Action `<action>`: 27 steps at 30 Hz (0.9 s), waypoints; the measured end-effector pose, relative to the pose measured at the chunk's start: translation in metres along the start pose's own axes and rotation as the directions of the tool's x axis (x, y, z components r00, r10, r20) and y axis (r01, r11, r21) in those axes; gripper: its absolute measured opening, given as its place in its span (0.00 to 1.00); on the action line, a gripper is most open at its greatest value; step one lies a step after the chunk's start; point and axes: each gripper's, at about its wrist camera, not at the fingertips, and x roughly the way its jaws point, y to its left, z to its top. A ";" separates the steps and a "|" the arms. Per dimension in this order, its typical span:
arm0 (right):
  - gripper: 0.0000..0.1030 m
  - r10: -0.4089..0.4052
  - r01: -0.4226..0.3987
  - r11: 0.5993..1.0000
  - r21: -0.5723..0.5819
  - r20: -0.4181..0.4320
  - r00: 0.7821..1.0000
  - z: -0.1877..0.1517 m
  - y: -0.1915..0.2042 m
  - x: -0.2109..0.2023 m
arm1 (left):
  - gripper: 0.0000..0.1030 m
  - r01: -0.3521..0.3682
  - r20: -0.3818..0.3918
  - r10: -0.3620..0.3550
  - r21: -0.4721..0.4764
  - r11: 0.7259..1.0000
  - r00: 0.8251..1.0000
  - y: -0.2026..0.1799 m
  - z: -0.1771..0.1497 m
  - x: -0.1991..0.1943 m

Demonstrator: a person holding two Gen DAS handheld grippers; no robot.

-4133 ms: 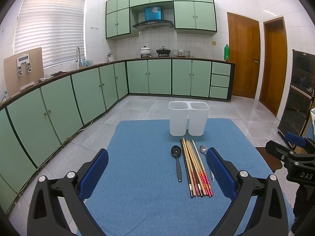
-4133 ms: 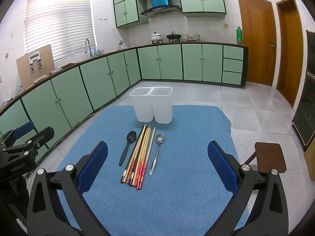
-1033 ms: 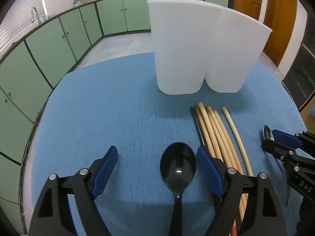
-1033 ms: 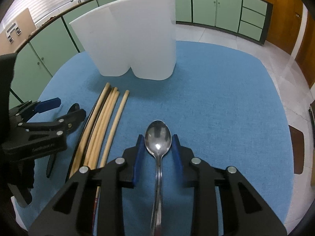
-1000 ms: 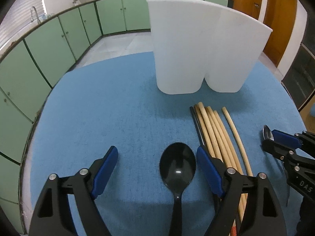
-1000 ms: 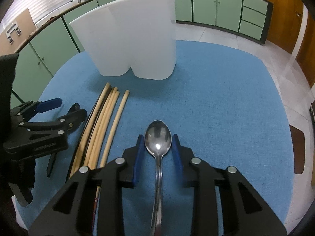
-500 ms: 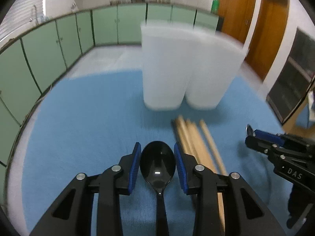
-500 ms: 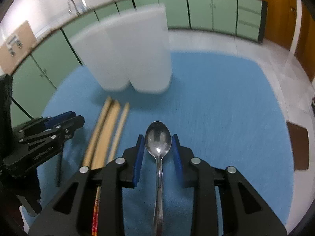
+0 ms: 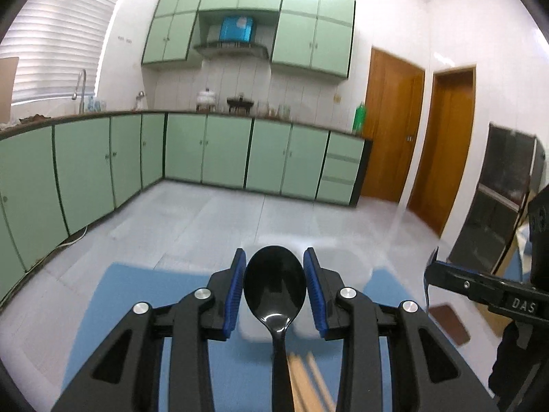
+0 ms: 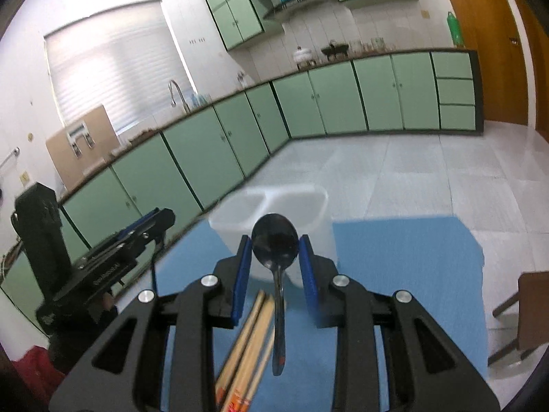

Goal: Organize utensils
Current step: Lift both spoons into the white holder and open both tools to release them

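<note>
Left gripper (image 9: 274,281): jaws nearly closed, blue pads clamped on the neck of a glossy black plastic spoon (image 9: 274,283), bowl up, lifted off the blue cloth table mat (image 9: 130,302).
Right gripper (image 10: 273,257): jaws narrowed the same way, pinching a shiny steel spoon (image 10: 275,245) w/ bowl up; handle end hangs below the fingers, above the mat.
Holder: white translucent two-compartment plastic utensil holder (image 10: 274,202) at far end of mat, directly beyond both spoons; both compartments look empty in the right view.
Chopsticks: bundle of light wooden chopsticks w/ red-patterned ends (image 10: 250,353) lying on mat, near side of holder, between the two grippers. Exact count unclear, blurred.
In the way: in the left view the black spoon bowl + pads cover most of the holder; only its blurred rim and base show.
Counts: 2 spoons, 1 holder w/ 2 compartments, 2 grippers.
Around: green base and wall cabinets (image 9: 226,151), sink tap (image 10: 176,94) under a blinded window, 2 wooden doors (image 9: 391,130), green bottle (image 9: 358,116) on the counter, brown stool (image 10: 532,309) to the right of the mat.
View diffs: right view alone shows compartment openings, red chopstick ends and the cardboard sheet (image 10: 82,144) on the left counter; left view alone shows both doors and the dark glass cabinet (image 9: 501,199) at far right. Each view catches the other gripper at its edge.
</note>
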 end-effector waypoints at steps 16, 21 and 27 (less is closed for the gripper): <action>0.26 -0.134 0.133 0.991 0.018 0.145 0.980 0.091 -0.022 0.059 | 0.33 -0.057 0.157 0.059 -0.015 0.998 0.986 -0.005 0.063 0.083; 0.26 -0.169 0.167 0.986 0.023 0.140 0.976 0.083 -0.029 0.082 | 0.33 -0.077 0.157 0.081 -0.031 0.997 0.984 -0.002 0.056 0.104; 0.26 -0.172 0.174 0.985 -0.005 0.127 0.977 0.070 -0.020 0.096 | 0.33 -0.079 0.119 0.081 -0.021 0.997 0.990 -0.013 0.041 0.117</action>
